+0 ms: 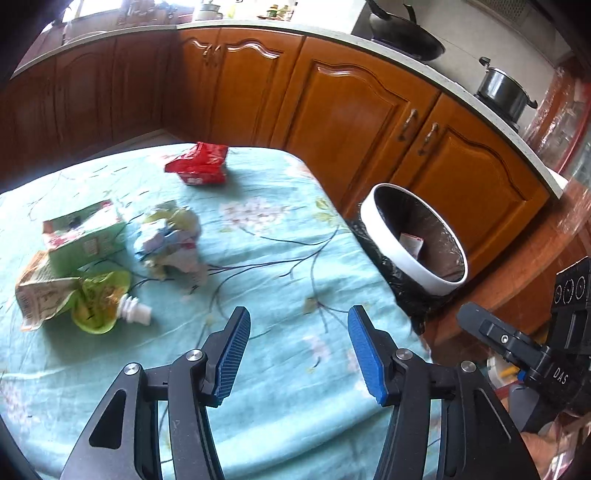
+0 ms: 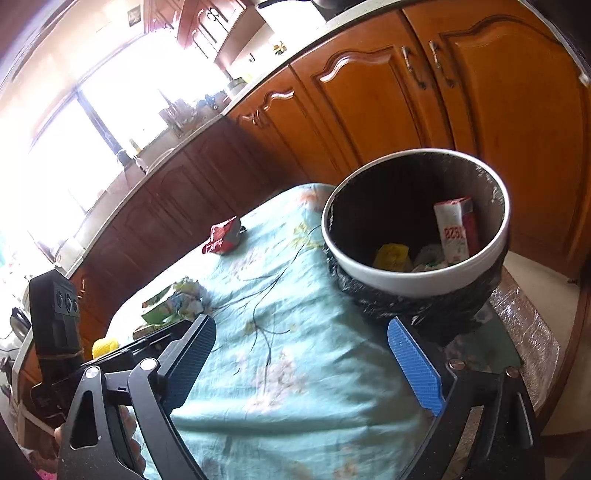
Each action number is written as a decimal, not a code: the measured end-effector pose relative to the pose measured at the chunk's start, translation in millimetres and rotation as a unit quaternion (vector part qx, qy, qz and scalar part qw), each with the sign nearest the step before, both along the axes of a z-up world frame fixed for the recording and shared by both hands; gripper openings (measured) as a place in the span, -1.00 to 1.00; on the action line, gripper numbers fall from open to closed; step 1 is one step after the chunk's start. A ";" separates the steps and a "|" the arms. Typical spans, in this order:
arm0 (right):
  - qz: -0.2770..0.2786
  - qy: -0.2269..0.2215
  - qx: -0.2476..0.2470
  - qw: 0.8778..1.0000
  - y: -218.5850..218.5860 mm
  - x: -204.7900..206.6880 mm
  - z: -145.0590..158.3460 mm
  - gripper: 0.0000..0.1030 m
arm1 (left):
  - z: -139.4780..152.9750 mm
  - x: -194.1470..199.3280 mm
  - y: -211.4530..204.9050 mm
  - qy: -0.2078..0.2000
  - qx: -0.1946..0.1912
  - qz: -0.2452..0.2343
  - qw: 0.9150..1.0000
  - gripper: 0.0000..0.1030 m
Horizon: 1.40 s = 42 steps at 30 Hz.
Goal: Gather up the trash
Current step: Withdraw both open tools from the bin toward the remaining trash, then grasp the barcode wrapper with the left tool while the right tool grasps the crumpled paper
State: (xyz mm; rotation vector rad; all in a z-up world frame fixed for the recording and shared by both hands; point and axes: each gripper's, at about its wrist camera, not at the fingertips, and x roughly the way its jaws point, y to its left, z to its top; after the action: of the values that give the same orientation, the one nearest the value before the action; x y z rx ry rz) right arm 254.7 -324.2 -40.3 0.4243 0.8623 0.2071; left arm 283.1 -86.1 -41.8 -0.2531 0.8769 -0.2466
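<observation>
The trash, a red wrapper (image 1: 197, 164), a crumpled wrapper (image 1: 171, 240), a green box (image 1: 83, 232) and a pouch (image 1: 99, 306), is left scattered on the clothed counter (image 1: 280, 266). The bin (image 2: 417, 273) is set at the counter's edge, presumably for short drops, and some litter is already inside. Both the left tongs (image 1: 299, 354) and the right tongs (image 2: 310, 365) are held released and empty over the cloth, likely ready for the next pickup.

Daylight floods from a window (image 2: 74, 122) at upper left of the right wrist view, where we see it blown out to white. Both fisheye frames bend the countertop (image 1: 258, 27) and darken at the corners; motion blur softens the tablecloth (image 1: 266, 229).
</observation>
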 end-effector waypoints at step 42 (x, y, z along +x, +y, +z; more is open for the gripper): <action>0.112 0.041 0.049 0.992 159.7 115.3 -39.5 0.84 | -25.7 -12.9 184.7 0.068 -0.177 0.217 0.957 0.68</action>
State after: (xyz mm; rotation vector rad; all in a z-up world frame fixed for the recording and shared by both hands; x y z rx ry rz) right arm 370.0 -164.4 -79.8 0.4291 0.9832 0.4438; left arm 270.2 98.6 -67.5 -0.7948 0.8869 0.0282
